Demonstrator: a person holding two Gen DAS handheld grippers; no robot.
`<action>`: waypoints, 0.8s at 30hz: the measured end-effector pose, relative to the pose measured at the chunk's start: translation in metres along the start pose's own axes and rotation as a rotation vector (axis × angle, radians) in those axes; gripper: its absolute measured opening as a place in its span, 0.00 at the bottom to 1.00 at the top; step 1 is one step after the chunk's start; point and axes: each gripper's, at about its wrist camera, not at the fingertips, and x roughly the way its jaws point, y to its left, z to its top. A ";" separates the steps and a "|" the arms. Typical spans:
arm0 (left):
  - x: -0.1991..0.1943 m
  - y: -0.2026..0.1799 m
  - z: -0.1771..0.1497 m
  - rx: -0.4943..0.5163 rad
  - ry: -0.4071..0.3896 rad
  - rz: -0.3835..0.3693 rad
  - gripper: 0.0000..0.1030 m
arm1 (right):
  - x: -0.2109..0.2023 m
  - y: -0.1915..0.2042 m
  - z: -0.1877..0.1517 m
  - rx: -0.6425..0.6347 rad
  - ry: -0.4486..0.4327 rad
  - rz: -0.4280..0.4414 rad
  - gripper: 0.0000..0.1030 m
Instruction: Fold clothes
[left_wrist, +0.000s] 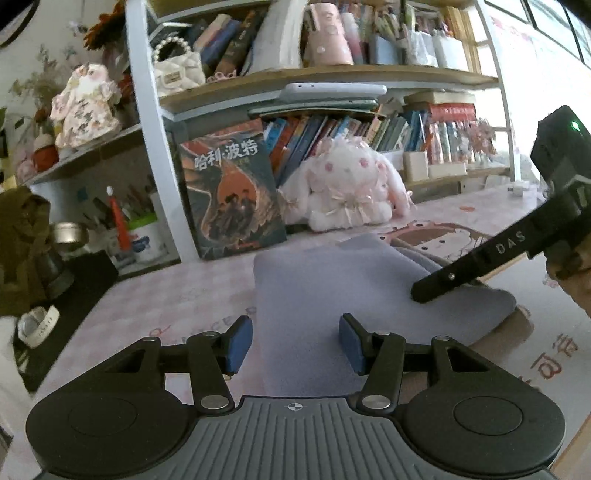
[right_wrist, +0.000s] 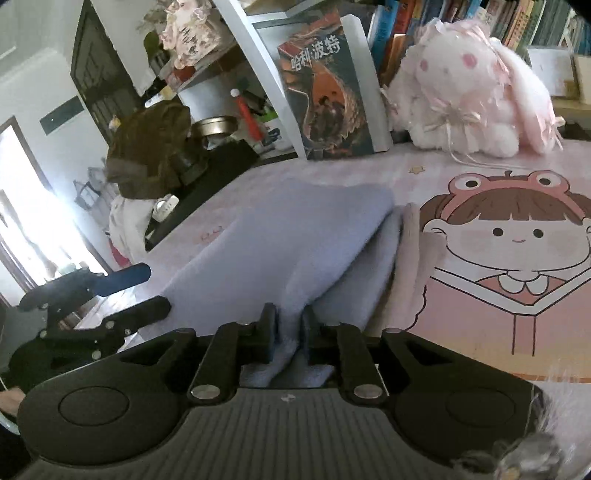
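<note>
A pale lavender garment (left_wrist: 332, 280) lies folded on the pink table cover, with a beige-pink layer (right_wrist: 410, 258) showing under its right side. My left gripper (left_wrist: 295, 341) hangs open just above the garment's near edge, blue pads apart, nothing between them. My right gripper (right_wrist: 289, 330) is shut on a pinched ridge of the lavender garment (right_wrist: 295, 236) at its near end. In the left wrist view the right gripper's black finger (left_wrist: 472, 266) reaches onto the cloth from the right. The right wrist view shows the left gripper's fingers (right_wrist: 125, 277) spread at the left.
A book (left_wrist: 231, 192) stands against the white shelf frame, a pink plush rabbit (left_wrist: 347, 184) beside it. The table cover (right_wrist: 498, 258) carries a cartoon girl print. A brown cloth heap (right_wrist: 151, 151), a watch and a tin sit at the left. Bookshelves fill the back.
</note>
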 end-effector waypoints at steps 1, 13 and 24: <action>-0.002 0.002 -0.001 -0.013 0.001 -0.002 0.51 | -0.002 -0.001 -0.001 0.009 -0.001 0.002 0.15; 0.010 0.057 0.011 -0.309 0.036 -0.137 0.81 | -0.046 -0.015 0.000 0.188 -0.074 -0.002 0.76; 0.083 0.108 -0.013 -0.770 0.223 -0.339 0.79 | -0.014 -0.037 0.004 0.367 0.012 0.007 0.77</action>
